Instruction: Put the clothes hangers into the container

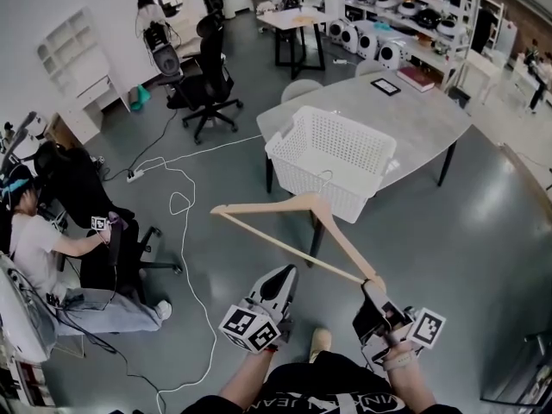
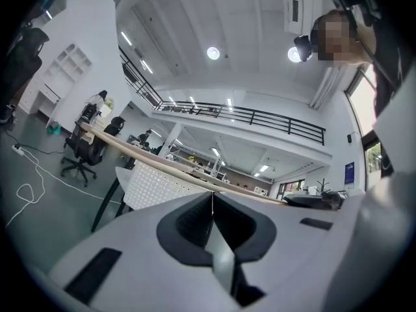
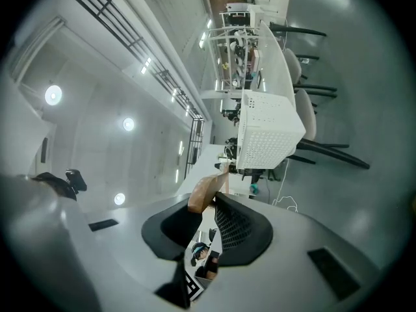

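I am holding the pale wooden triangular clothes hanger (image 1: 285,205) by its right shoulder tip in my right gripper (image 1: 373,285). In the right gripper view, the two dark jaws are pinching that wooden tip between them. The hanger is hanging in the air above the grey floor. Its peak is pointing toward the near wall of the white perforated plastic basket (image 1: 362,149), and it is outside the basket. The basket is standing at the near end of the grey oval table (image 1: 423,123). I am keeping my left gripper (image 1: 285,272) low, just left of the right one and below the hanger's long bar. Its jaws are pressed together with nothing between them. A white cable (image 1: 183,203) is looping across the floor to the left.
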